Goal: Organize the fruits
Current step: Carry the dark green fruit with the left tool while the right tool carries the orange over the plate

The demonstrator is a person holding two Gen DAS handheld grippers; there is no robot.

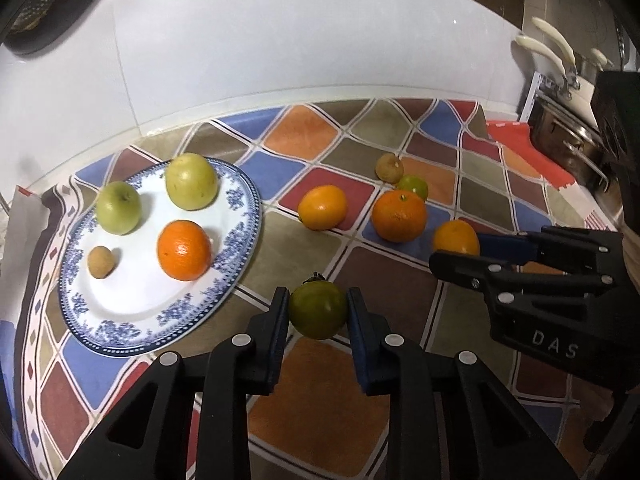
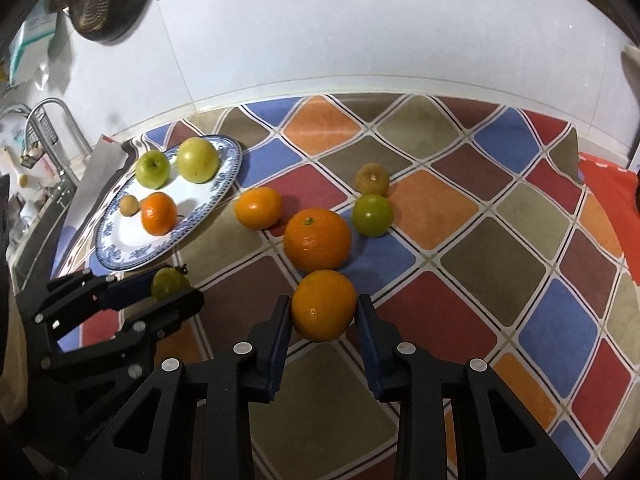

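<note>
Left gripper (image 1: 318,312) is clamped on a dark green round fruit with a dried stem cap (image 1: 318,310), both pads pressed on its sides, just off the near right rim of the plate. Right gripper (image 2: 323,312) is clamped on a small orange citrus (image 2: 323,305), pads tight on both sides, right in front of the big orange.

Oval white plate with blue floral rim (image 1: 240,240) sits at the left of the cloth. On it: green apple (image 1: 119,208), pale yellow-green round fruit (image 1: 191,181) beside it at the back, bright orange mandarin (image 1: 184,250) at the front, small tan round fruit (image 1: 101,262) left of the mandarin. None of the four clearly touch.

Loose on the cloth: yellow-orange citrus (image 2: 258,208) near the plate's right rim; large orange with green stem button (image 2: 317,239) right of it; small green round citrus (image 2: 372,215) just beside the large orange on its right, contact unclear; brownish wrinkled round fruit (image 2: 372,179) just behind the green one.

Everything rests on a checked tablecloth of orange, blue, red, brown and olive diamonds (image 2: 492,264) against a white tiled wall (image 2: 360,32). A metal faucet (image 2: 52,108) and sink clutter show at far left in the right wrist view; white-handled utensils (image 1: 548,46) and a steel pot (image 1: 572,144) at far right in the left wrist view.
</note>
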